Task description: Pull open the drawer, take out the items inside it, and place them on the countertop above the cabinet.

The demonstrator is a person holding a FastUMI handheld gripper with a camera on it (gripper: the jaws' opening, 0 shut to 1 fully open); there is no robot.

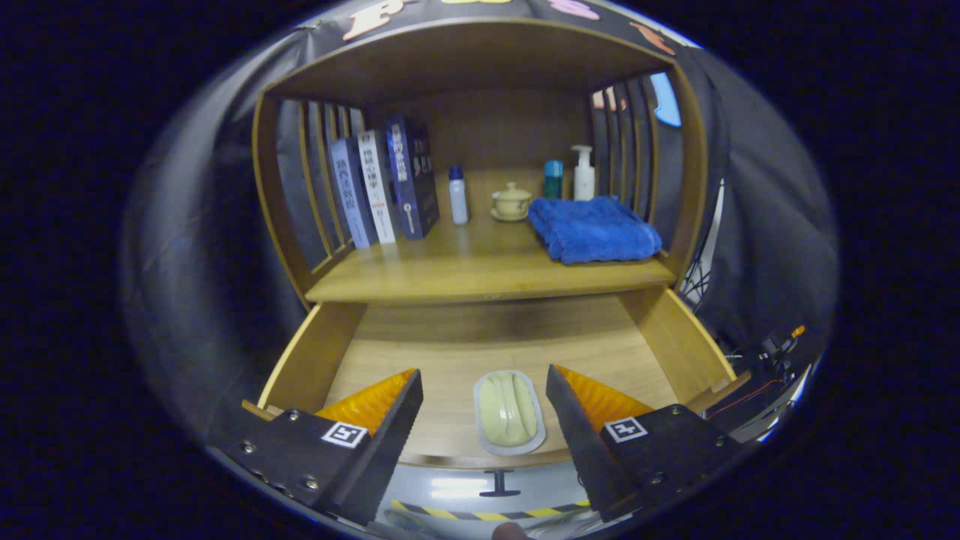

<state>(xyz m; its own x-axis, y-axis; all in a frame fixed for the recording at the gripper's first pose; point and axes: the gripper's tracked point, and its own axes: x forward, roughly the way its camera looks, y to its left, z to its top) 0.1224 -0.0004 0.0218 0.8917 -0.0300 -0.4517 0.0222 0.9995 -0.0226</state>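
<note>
The wooden drawer (660, 337) stands pulled open below the countertop (480, 274) of the cabinet. On the drawer's floor, near its front wall, lies a pale green soap bar in a light oval dish (509, 412). My gripper (484, 384) hovers above the drawer's front, open, its fingers spread to either side of the dish without touching it. The drawer's dark handle (499, 484) shows below the front wall, between the fingers.
On the countertop stand several upright books (386, 187) at the left, a small white bottle (458, 195), a lidded cup on a saucer (511, 202), a teal bottle (553, 178), a pump bottle (583, 173) and a folded blue towel (594, 229) at the right. Bare wood lies in front of the books and cup.
</note>
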